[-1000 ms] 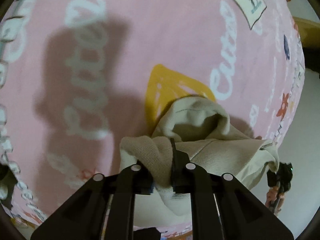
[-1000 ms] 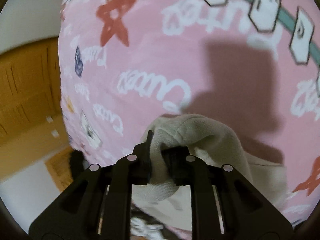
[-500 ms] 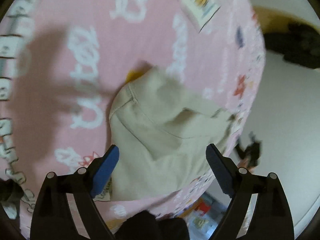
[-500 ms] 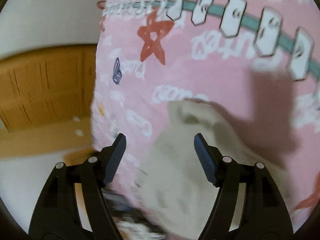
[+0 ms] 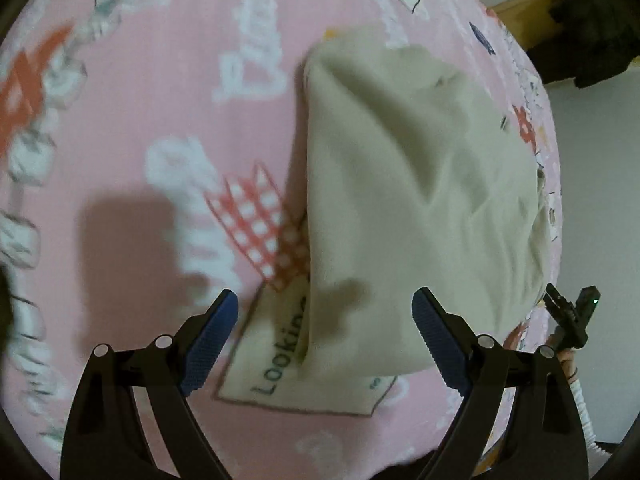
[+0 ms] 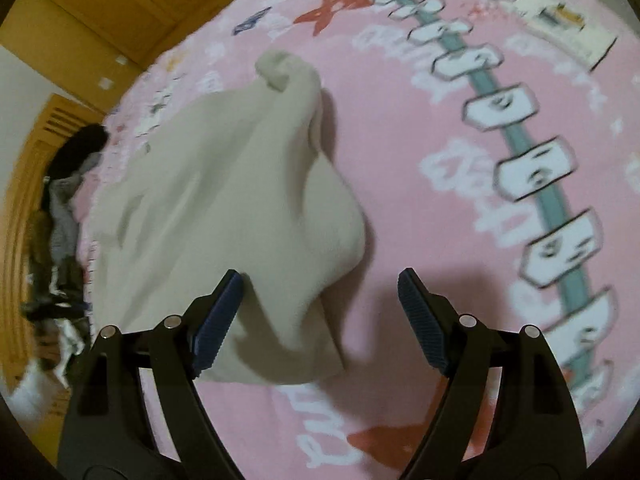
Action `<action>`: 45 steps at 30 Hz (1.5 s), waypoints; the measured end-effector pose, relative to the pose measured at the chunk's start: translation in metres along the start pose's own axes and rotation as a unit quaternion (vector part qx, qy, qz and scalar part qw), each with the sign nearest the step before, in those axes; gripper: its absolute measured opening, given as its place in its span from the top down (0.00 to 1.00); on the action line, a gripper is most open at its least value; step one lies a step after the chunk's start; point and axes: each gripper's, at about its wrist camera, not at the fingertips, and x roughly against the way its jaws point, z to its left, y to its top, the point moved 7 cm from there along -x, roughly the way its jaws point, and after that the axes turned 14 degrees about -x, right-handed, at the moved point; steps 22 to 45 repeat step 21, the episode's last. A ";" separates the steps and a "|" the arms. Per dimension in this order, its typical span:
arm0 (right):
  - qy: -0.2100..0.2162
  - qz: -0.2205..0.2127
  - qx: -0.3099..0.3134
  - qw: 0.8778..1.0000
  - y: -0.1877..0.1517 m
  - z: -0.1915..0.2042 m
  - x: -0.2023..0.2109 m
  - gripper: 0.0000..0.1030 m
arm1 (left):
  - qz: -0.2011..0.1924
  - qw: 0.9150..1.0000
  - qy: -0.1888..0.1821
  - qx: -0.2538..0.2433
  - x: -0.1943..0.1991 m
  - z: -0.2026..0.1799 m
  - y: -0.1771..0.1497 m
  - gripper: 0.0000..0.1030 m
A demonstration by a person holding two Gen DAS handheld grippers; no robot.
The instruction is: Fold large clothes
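Left tool (image 5: 325,308): jaws spread wide, nothing gripped; blue pads (image 5: 210,342) hang above the bed (image 5: 160,92). The near edge of the garment (image 5: 404,200) lies in the gap below them, toward the 3 o'clock pad, pads not pressing it. Right tool (image 6: 320,292): jaws opening, nothing gripped; its 9 o'clock pad (image 6: 218,320) sits over the garment's (image 6: 224,208) near edge, contact not clear, while the 3 o'clock pad is over bare pink cover. Garment: beige, rumpled, lying loose on the bed cover. In the left view it runs from 6 toward 1 o'clock, partly covering a cream "Looking" patch (image 5: 276,360). In the right view it runs from 7 toward 11 o'clock, ending in a curled tip. Farther at 10 o'clock: wooden furniture (image 6: 100,12).
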 end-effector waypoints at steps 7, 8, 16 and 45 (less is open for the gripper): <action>0.095 -0.052 0.020 0.994 -0.008 0.005 -0.010 0.24 | -0.057 0.997 0.044 0.019 -0.036 -0.010 -0.010 0.17; 0.103 -0.054 0.022 0.993 -0.008 0.009 -0.010 0.24 | -0.062 0.996 0.062 0.018 -0.034 -0.012 -0.008 0.16; 0.065 -0.075 0.082 0.992 -0.027 0.046 -0.006 0.81 | -0.088 0.988 0.130 0.007 -0.013 -0.049 -0.004 0.92; 0.067 -0.072 0.060 0.993 -0.038 0.040 0.010 0.83 | -0.069 0.977 0.199 -0.022 -0.005 -0.063 -0.019 0.94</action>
